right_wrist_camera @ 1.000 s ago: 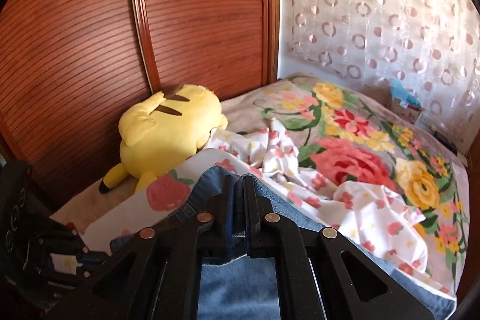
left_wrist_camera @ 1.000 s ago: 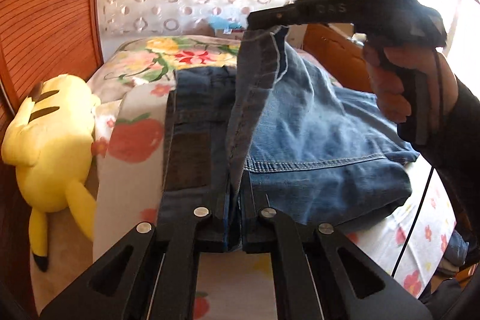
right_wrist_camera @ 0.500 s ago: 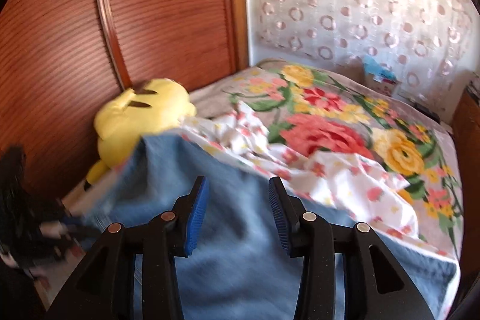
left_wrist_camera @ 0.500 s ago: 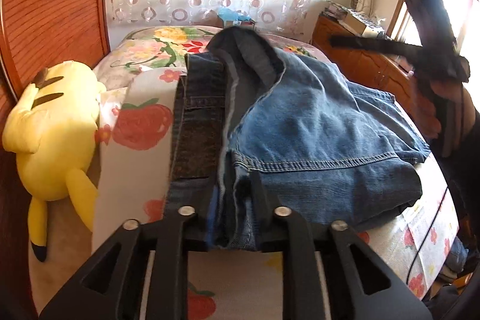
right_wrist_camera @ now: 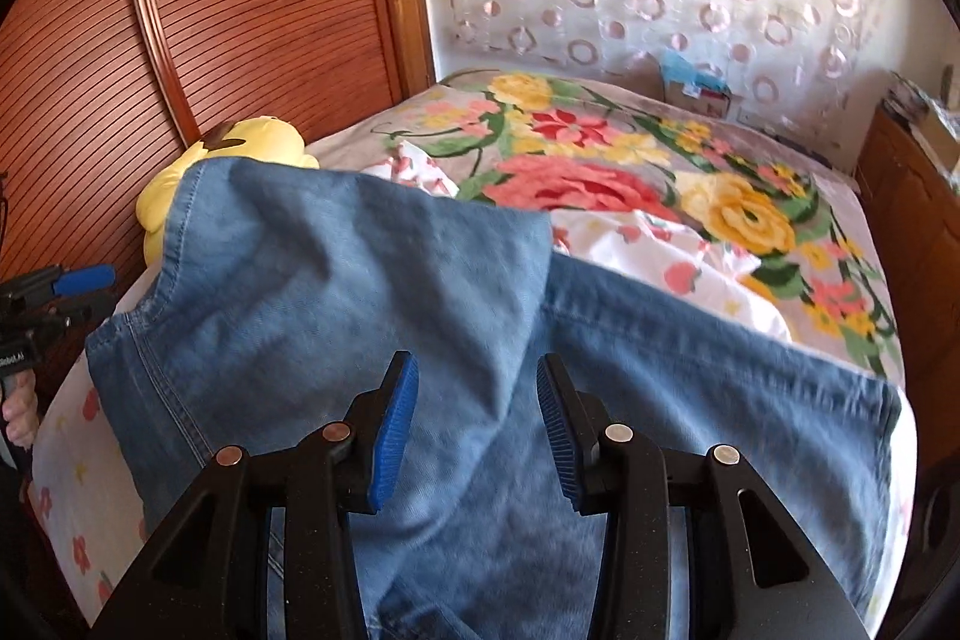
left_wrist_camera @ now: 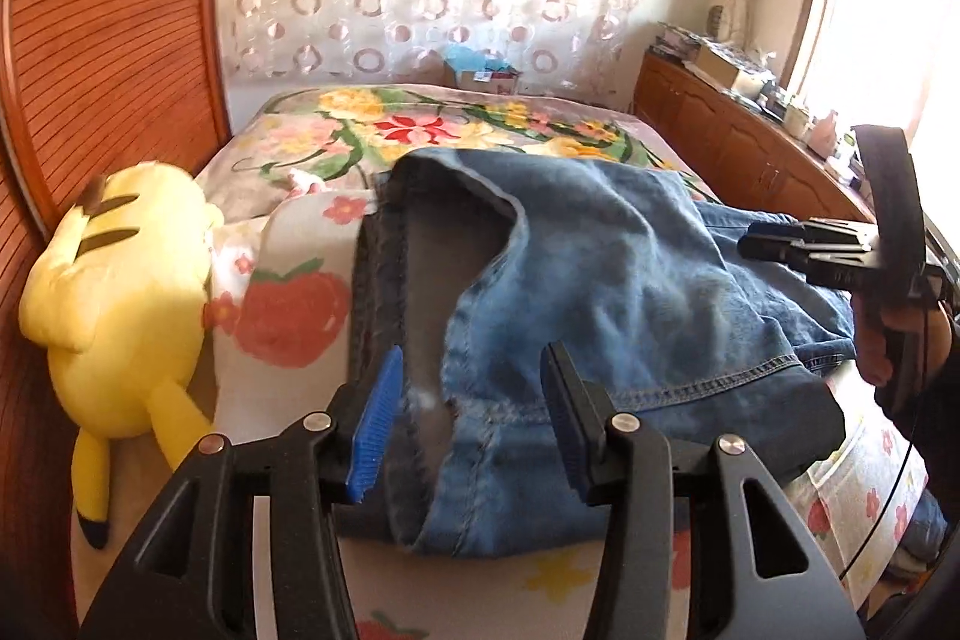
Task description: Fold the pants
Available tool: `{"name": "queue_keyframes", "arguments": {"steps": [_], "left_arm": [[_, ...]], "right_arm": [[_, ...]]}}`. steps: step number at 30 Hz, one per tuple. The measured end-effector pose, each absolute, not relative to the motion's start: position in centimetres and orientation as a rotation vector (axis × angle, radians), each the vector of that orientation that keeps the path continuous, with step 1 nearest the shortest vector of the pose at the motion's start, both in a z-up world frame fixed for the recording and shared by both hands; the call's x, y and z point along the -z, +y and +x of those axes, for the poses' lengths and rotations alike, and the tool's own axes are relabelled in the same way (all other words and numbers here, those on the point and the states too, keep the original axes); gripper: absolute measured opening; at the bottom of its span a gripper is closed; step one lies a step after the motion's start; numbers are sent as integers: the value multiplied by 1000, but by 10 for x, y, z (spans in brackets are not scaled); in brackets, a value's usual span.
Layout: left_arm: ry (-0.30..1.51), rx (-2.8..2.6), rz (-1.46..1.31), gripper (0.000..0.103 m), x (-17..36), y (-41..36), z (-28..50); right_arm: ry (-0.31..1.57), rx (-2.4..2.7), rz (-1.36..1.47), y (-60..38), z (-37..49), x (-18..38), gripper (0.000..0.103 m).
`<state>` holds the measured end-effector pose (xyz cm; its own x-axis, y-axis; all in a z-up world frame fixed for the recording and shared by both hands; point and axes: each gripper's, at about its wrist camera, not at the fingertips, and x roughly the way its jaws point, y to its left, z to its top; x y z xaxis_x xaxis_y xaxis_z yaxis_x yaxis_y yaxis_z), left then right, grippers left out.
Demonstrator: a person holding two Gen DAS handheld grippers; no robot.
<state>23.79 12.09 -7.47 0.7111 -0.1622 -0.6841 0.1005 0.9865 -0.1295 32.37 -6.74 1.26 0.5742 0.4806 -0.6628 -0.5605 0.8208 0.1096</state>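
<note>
Blue jeans point(left_wrist_camera: 630, 292) lie folded over themselves on the flowered bed sheet point(left_wrist_camera: 288, 304). My left gripper point(left_wrist_camera: 471, 418) hovers at their near edge, where hem and dark inner side show. Its jaws are opening, with denim lying between the blue pads but not pressed by them. My right gripper point(right_wrist_camera: 477, 424) stands open just above the broad denim panel point(right_wrist_camera: 360, 292), nothing pinched. In the left wrist view the right gripper point(left_wrist_camera: 756, 244) appears at the right, held by a hand. The right wrist view shows the left gripper point(right_wrist_camera: 90, 292) at the left edge.
A yellow plush toy point(left_wrist_camera: 114, 292) lies left of the jeans against the slatted wooden door point(left_wrist_camera: 102, 40). A floral blanket point(right_wrist_camera: 600, 160) covers the far half of the bed. A wooden cabinet point(left_wrist_camera: 738, 148) runs along the right side, under a window.
Both grippers were shut on a raised edge of the jeans and have let go. The lifted denim has dropped flat onto the rest. The right gripper has drawn away rightward and down.
</note>
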Motion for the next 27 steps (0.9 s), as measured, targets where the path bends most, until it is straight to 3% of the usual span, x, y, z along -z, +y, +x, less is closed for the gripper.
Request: {"name": "queue_keyframes", "arguments": {"steps": [10, 12, 14, 16, 27], "left_arm": [[861, 128, -63, 43, 105, 113, 271], [856, 134, -58, 37, 107, 111, 268], [844, 136, -48, 17, 105, 109, 264], [831, 118, -27, 5, 102, 108, 260], [831, 62, -50, 3, 98, 125, 246]], "right_arm": [[771, -595, -128, -68, 324, 23, 45], [770, -598, -122, -68, 326, 25, 46], [774, -600, -107, -70, 329, 25, 48], [774, -606, -97, -72, 331, 26, 49], [767, -606, -121, -75, 328, 33, 53]]}}
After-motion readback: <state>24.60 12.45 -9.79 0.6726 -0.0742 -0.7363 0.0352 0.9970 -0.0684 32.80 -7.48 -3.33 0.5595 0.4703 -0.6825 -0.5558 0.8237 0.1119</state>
